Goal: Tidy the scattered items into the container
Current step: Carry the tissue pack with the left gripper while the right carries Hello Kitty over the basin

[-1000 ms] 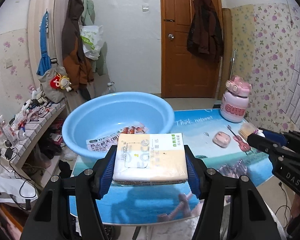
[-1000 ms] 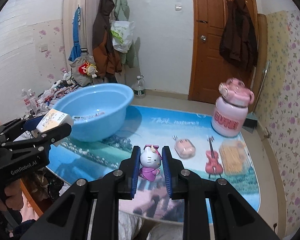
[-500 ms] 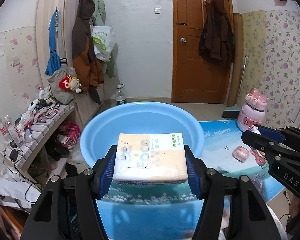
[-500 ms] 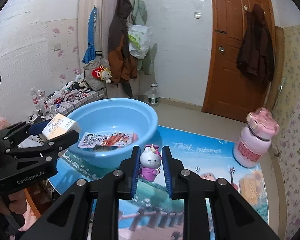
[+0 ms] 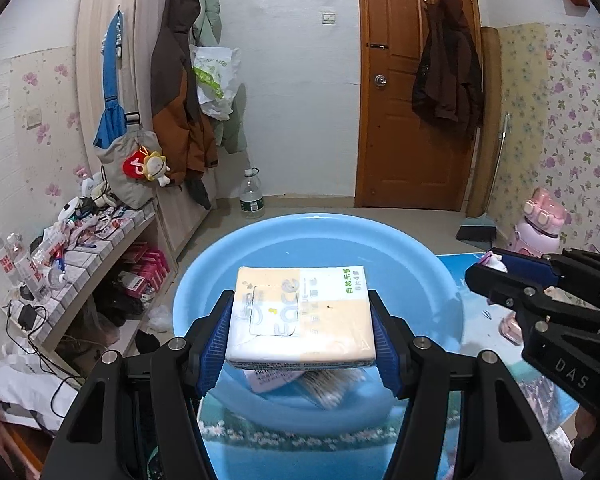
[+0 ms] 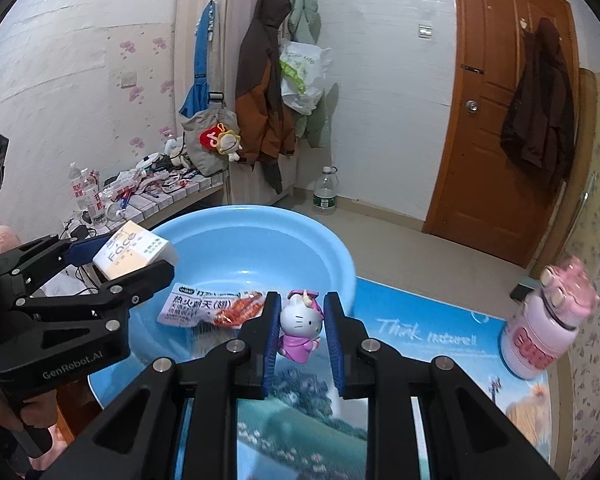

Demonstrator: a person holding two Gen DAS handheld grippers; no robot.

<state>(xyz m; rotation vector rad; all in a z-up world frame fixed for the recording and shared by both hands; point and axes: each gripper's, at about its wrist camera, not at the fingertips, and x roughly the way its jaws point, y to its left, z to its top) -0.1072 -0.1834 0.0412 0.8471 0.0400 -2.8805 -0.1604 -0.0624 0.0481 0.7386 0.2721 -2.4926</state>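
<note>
The left claw [image 5: 302, 334] is shut tight on a pack of tissues [image 5: 302, 314]. Its two blue pads [image 5: 214, 346] press on the left and right sides of the pack. The pack is white and pale orange, and it lies flat. It is held up in the air over the big blue tub [image 5: 416, 280], not touching it. The tub sits on the surface [image 6: 420, 344], which has a blue picture mat on it. Inside the tub, under the pack, lies a snack bag [image 6: 214, 306] with red and white on it. The right claw [image 6: 300, 330] is closed around a small cat toy [image 6: 300, 322]. The toy is white with a pink dress, and it stands up straight between the two blue pads. From the right camera, the toy sits just beside the near rim of the tub, on the right side of the snack bag. I cannot tell if it is over the tub or just outside it. In the left camera, the right claw shows at the right edge, near the side of the tub. A pink bottle [image 6: 546, 320] with a bumpy pink lid stands on the surface, well apart from the tub, on the far right. A small pink case [image 5: 510, 326] lies on the surface, partly hidden behind the right claw.
</note>
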